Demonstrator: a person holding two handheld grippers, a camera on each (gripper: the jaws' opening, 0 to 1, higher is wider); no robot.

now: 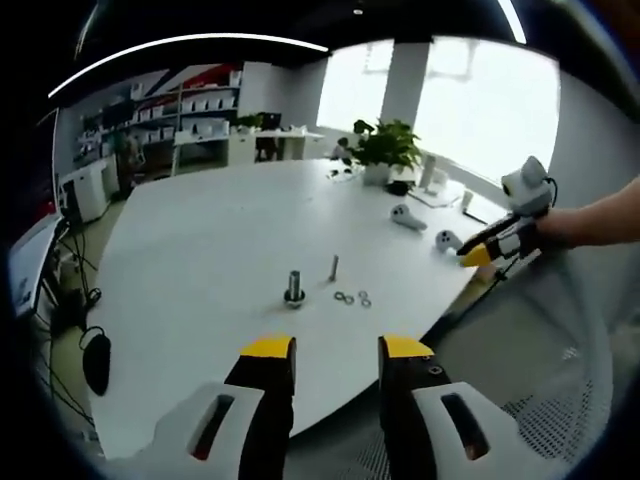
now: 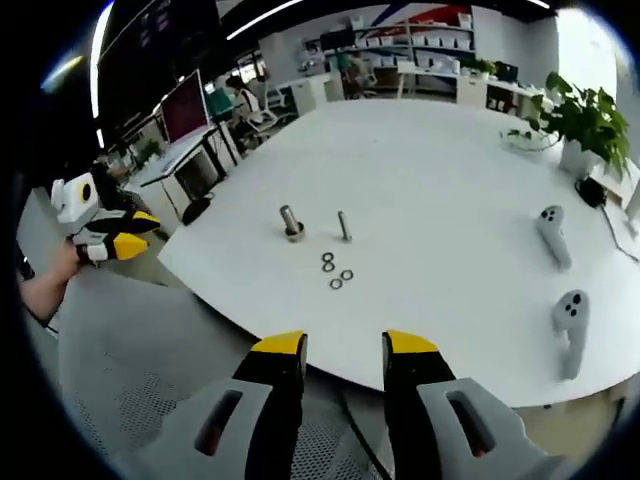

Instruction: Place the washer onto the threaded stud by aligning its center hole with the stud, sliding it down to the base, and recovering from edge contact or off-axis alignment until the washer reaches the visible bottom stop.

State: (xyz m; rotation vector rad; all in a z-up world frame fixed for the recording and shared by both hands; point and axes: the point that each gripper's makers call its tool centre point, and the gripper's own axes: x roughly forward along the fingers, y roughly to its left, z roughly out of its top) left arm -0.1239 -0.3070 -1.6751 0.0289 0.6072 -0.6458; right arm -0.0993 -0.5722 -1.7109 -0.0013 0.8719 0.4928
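While the left gripper rises from six o'clock in the left gripper view, its yellow-tipped jaws stand apart with nothing between them, short of the near edge of the round white table. Just above the jaws on the tabletop stands a bolt with a nut, upright; at about two o'clock from it stands the thin threaded stud, also upright, and below the stud lie the washers, a small cluster flat on the table, apart from the stud. At three o'clock the right gripper comes in, held by a person's hand off the table edge; whether its jaws are parted cannot be told here. Two white controllers lie near one o'clock, and a potted plant stands at the far edge, its pot full of green leaves. From the right gripper view, the right gripper rises from six o'clock, jaws apart and holding nothing. The bolt with a nut stands left of the threaded stud, with the washers lying below them toward the jaws. The left gripper sits at nine o'clock, its jaw gap not clear.
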